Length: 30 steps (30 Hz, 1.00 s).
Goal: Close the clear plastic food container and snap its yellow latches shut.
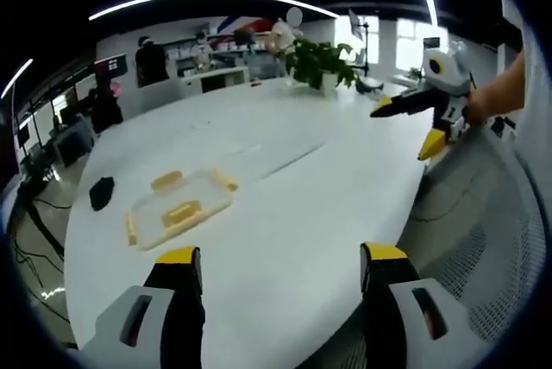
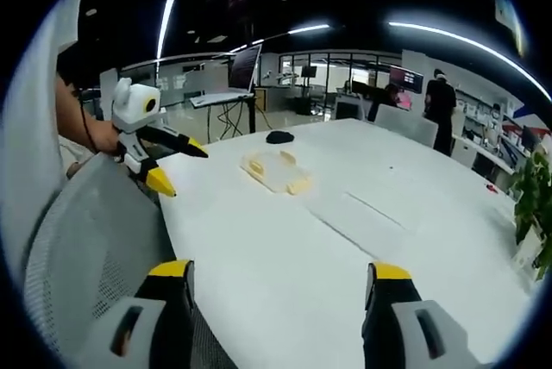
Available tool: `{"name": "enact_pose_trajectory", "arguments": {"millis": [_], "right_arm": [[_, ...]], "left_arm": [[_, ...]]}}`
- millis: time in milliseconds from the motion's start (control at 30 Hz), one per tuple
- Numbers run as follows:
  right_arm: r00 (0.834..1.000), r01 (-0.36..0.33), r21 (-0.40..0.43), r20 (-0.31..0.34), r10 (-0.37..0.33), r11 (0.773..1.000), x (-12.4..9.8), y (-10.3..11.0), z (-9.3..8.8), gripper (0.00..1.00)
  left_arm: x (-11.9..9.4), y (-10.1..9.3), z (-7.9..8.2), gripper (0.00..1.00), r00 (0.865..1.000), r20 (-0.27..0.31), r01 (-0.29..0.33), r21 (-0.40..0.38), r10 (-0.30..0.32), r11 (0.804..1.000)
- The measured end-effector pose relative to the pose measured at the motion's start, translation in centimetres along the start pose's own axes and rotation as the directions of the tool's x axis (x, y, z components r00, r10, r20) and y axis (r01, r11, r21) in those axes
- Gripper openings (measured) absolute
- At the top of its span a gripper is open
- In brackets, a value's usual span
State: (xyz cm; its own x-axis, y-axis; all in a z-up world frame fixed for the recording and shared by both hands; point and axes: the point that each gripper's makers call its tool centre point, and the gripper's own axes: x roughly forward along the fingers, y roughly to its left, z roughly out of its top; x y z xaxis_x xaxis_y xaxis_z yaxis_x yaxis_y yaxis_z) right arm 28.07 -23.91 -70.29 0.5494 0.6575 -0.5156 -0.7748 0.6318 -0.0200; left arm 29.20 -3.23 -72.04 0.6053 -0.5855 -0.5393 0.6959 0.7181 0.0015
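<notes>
White table [image 1: 328, 188] — open-plan office

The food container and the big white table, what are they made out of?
The food container looks like clear plastic: the white table shows through its body, and its yellow latches look solid and matte, probably plastic too. The table seems to be a smooth white laminate or painted board with a soft sheen, though the exact material can't be told.

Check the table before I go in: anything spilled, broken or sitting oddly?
Nothing stands out. The clear container lies flat on the white table, yellow latches sticking outward. A small black object rests near the far edge. Both tongs, left and right, hang open and empty.
</notes>
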Motion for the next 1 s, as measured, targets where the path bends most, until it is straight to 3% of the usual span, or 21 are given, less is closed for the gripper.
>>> {"name": "enact_pose_trajectory", "arguments": {"millis": [300, 567, 1000], "right_arm": [[1.0, -0.004, -0.01, -0.002, 0.004, 1.0, 1.1, -0.7, 0.7, 0.8], [1.0, -0.024, -0.013, -0.009, 0.024, 1.0, 1.9, -0.6, 1.0, 0.79], [0.999, -0.047, -0.03, -0.005, 0.047, 0.998, 3.4, -1.2, 2.1, 0.79]], "left_arm": [[-0.2, 1.9, 0.1, 0.73, 1.0, -0.001, -0.014, 0.004, 0.014, 1.0], [0.3, 2.1, -0.4, 0.73, 1.0, -0.019, 0.022, 0.035, -0.021, 0.999], [0.5, 4.1, -0.2, 0.72, 1.0, -0.022, -0.002, 0.035, 0.002, 0.999]]}}
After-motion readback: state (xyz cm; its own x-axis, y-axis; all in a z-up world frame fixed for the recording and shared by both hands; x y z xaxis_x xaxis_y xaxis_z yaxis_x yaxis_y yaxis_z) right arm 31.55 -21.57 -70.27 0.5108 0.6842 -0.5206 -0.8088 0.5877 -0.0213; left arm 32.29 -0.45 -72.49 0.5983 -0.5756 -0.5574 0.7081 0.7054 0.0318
